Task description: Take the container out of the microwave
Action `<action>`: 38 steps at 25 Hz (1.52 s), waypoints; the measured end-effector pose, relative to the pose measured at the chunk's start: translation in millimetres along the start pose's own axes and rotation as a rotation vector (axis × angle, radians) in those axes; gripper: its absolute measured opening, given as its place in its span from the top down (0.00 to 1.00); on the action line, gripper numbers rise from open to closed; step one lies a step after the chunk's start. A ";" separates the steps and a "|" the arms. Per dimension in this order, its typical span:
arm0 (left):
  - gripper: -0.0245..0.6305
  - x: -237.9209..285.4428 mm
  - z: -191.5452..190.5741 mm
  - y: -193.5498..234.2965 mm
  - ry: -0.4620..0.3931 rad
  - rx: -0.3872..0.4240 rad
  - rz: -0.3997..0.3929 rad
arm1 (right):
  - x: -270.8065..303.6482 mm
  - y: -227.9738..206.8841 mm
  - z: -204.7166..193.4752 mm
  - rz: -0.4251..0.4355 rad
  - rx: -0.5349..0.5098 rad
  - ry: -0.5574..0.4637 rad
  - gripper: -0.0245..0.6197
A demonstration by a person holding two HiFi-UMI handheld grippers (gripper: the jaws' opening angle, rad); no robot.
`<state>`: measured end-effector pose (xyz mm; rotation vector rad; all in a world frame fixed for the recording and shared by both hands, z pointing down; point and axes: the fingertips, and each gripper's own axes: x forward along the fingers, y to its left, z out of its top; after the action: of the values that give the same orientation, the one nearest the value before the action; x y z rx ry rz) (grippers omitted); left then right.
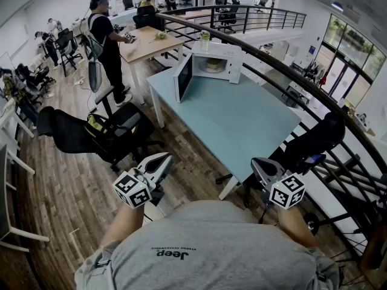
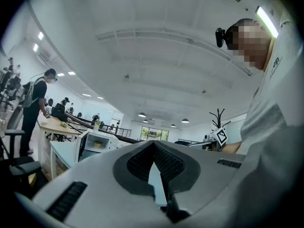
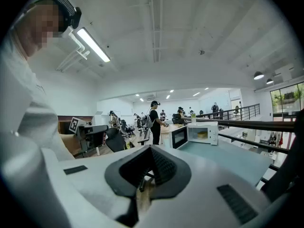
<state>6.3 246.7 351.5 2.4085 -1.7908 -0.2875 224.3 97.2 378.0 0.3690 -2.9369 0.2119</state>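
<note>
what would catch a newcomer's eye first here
The white microwave at the far end of the pale blue table, its door wide open with a yellowish container inside. Nearer, the left claw and right claw are shut and empty, low in the head view.

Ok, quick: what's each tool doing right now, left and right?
Left tool: closed, tips together, holding nothing.
Right tool: closed, tips together, holding nothing.
</note>
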 end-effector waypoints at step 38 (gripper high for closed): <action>0.95 18.0 -28.5 68.3 0.056 -0.064 0.050 | 92.5 8.5 -8.0 0.165 -0.001 0.007 0.94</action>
<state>-45.9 209.3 392.5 2.3016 -1.7870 -0.2647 135.1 85.3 402.3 0.1247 -2.9613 0.2333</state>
